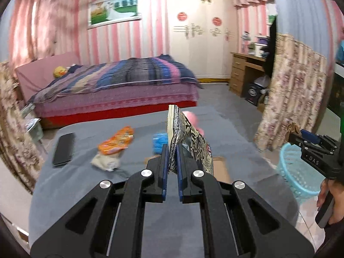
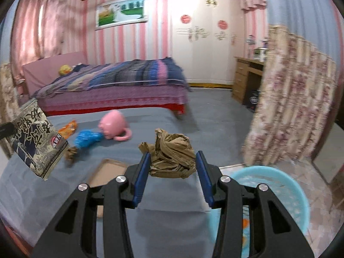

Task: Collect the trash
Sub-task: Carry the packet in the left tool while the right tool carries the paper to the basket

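While the left gripper (image 1: 171,150) pinches a black-and-cream patterned snack bag (image 1: 189,142) upright, the right gripper (image 2: 172,163) clamps crumpled brown paper (image 2: 172,157) — beside the pale blue plastic basket (image 2: 296,193).

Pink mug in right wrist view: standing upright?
No. The pink mug lies tipped on its side on the grey cloth, handle resting on the surface, beside the blue wrapper.
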{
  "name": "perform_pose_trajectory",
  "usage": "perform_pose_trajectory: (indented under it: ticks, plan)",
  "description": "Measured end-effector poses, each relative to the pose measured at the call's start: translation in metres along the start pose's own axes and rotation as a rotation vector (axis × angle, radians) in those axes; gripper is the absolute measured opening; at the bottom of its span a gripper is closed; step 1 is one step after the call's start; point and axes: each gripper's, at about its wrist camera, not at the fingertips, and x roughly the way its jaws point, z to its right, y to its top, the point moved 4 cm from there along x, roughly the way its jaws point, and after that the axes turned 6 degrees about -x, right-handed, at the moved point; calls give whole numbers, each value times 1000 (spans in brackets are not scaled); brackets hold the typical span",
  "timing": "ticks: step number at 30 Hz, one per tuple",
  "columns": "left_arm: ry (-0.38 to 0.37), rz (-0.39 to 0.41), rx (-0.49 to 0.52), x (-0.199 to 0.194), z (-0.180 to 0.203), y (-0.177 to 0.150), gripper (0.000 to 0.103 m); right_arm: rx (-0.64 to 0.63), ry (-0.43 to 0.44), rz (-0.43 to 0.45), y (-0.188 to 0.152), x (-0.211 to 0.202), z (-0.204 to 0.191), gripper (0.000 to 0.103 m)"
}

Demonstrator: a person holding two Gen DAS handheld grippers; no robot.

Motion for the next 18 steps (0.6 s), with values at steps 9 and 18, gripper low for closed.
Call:
perform_pose_trajectory:
  ticks: [9, 18]
  plan:
    - [-161, -14, 88, 19, 97, -5, 6, 52, -162, -40, -27, -21, 95, 44]
    - [-302, -63, 154, 47, 179, -22, 6, 140, -282, -101, -70, -28, 168, 44]
